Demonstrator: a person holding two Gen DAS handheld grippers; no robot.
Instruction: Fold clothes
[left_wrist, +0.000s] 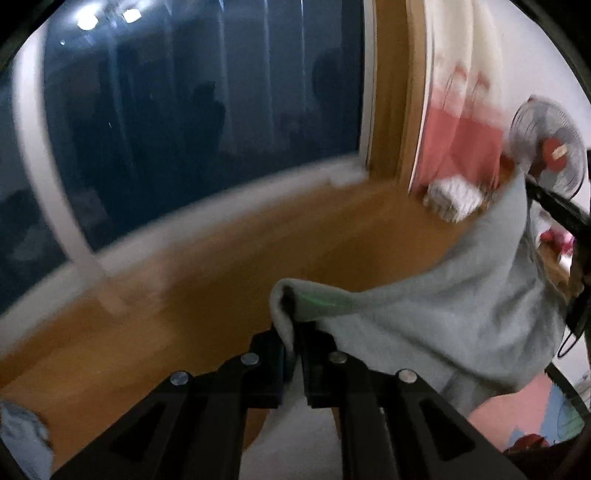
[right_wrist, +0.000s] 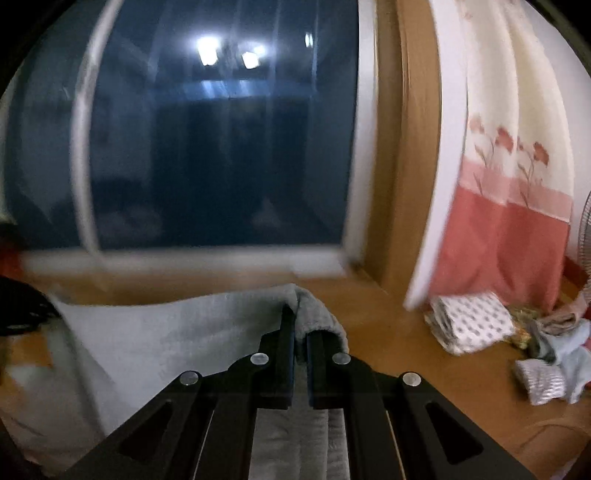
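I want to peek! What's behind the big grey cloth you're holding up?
Behind the grey cloth you can see a wooden ledge, a dark window, a folded white bundle and a fan. Whatever the cloth covers stays hidden.

Dark window (right_wrist: 221, 147), wooden sill (left_wrist: 221, 258), flowered curtain (right_wrist: 517, 184), fan (left_wrist: 550, 151)

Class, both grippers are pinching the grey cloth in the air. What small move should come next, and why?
Probably lower both hands together to lay the cloth flat on the wooden surface. The left gripper and right gripper each clamp an edge, and the cloth hangs stretched between them, unfolded.
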